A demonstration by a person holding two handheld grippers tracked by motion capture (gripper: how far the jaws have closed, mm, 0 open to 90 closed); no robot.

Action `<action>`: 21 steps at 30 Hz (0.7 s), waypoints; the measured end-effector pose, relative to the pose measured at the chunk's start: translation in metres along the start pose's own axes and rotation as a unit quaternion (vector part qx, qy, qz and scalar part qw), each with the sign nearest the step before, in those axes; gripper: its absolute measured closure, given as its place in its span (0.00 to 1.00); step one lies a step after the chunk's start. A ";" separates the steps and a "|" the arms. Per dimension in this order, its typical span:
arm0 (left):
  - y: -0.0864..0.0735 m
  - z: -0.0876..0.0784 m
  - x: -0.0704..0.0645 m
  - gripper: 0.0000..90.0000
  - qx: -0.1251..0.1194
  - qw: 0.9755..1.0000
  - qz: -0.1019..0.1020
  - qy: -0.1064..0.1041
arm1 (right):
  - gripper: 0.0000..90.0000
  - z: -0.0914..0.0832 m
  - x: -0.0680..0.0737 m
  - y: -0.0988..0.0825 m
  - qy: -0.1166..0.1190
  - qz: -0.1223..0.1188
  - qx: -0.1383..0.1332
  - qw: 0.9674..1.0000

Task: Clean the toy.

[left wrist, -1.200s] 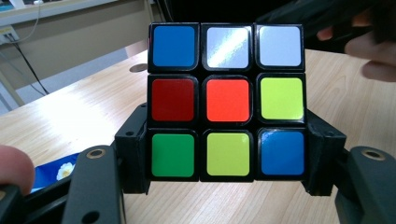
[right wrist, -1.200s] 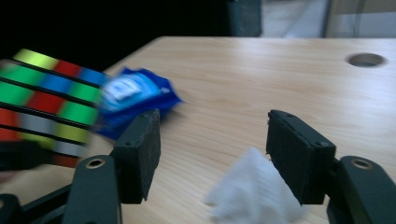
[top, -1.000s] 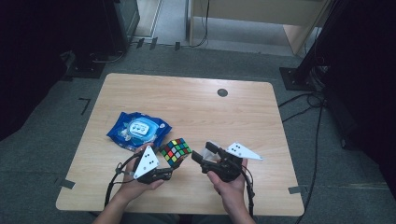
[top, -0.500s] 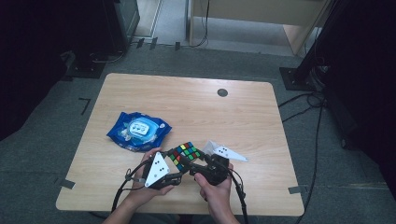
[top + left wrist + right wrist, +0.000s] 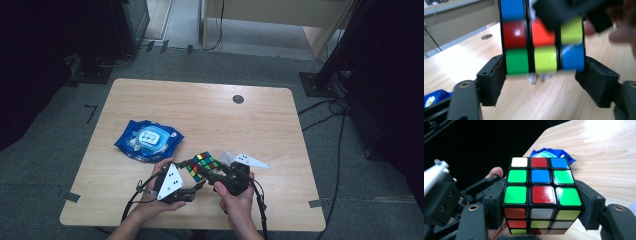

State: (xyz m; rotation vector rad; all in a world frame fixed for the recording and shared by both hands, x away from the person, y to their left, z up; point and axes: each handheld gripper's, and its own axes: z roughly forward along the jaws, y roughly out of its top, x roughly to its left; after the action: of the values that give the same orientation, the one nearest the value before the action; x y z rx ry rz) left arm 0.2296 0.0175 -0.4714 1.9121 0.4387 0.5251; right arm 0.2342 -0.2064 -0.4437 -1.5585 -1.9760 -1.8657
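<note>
Holding the puzzle cube up off the wooden table, near its front edge, between both tools. Right gripper is clamping the cube's near layer, pads flush on both side faces; its jaws have just been closing onto it. Left gripper has just been opening: the left pad is still sitting at the green corner, the right pad is standing just clear of the blue one, so it is spread around the bottom row rather than gripping. Judging this as a regrip before a layer turn. I'm suggesting keeping the right clamp square and firm, recentring the left pads on one full layer, then closing before twisting. Wipes pack is lying well apart on the left.
</note>
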 end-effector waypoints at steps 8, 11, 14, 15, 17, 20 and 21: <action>-0.006 0.002 0.002 0.26 0.017 0.999 0.023 0.021 | 0.39 -0.011 -0.013 0.017 0.002 0.006 0.041 0.999; -0.007 0.003 0.000 0.26 0.020 0.999 0.031 0.019 | 0.39 -0.010 -0.015 0.018 0.002 0.004 0.064 0.998; -0.007 0.005 -0.003 0.26 0.021 0.999 0.039 0.018 | 0.39 -0.007 -0.015 0.017 0.007 -0.002 0.081 0.997; -0.007 0.004 -0.003 0.26 0.020 0.999 0.040 0.017 | 0.39 -0.006 -0.014 0.017 0.007 -0.003 0.085 0.996; -0.007 0.003 -0.003 0.27 0.013 0.999 0.040 0.019 | 0.39 -0.005 -0.013 0.017 0.008 -0.008 0.094 0.996; -0.007 0.001 0.000 0.26 0.012 0.999 0.036 0.016 | 0.39 -0.003 -0.012 0.016 0.009 -0.010 0.102 0.995; -0.008 0.001 0.000 0.26 0.014 0.999 0.034 0.014 | 0.39 -0.003 -0.012 0.016 0.010 -0.009 0.105 0.994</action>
State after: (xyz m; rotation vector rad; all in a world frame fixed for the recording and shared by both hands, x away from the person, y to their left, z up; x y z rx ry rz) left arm 0.2299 0.0201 -0.4789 1.9537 0.4009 0.5934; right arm 0.2491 -0.2195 -0.4381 -1.4636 -2.1036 -1.6094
